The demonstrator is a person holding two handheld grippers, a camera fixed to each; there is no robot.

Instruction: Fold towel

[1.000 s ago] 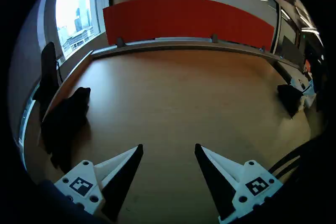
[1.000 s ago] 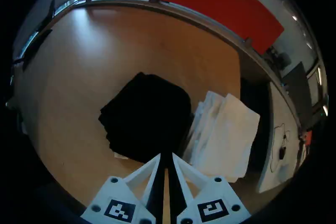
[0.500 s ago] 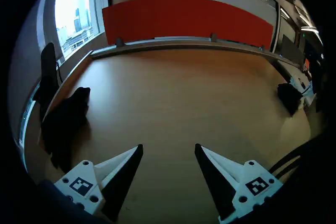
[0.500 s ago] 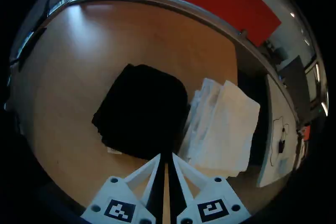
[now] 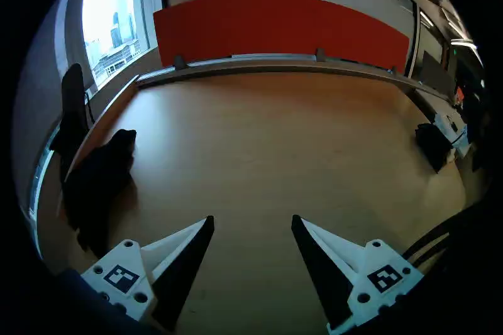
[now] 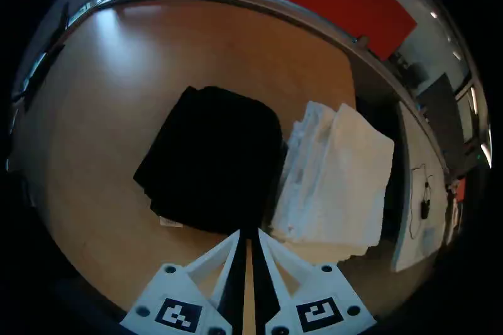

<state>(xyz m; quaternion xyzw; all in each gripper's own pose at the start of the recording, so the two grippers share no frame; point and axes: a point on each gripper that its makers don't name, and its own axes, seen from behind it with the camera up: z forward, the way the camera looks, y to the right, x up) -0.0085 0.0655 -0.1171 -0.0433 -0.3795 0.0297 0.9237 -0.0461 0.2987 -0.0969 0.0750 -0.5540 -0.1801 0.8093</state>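
Right gripper (image 6: pixel 249 232), jaws together, hovers by black folded towels (image 6: pixel 214 159); left gripper (image 5: pixel 252 218) hangs spread; the right should open, then pinch one layer only.

Black folded towel (image 6: pixel 214 159) flat, just beside stacked white towels (image 6: pixel 339 178)

Dim interior, blown-out window (image 5: pixel 113 17), soft sheen on wooden table (image 5: pixel 270 140), fisheye bending at edges

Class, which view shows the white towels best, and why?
The right gripper view: the white towels lie large and close beside the black towels. The left gripper view gives at most a small white patch at its far right.
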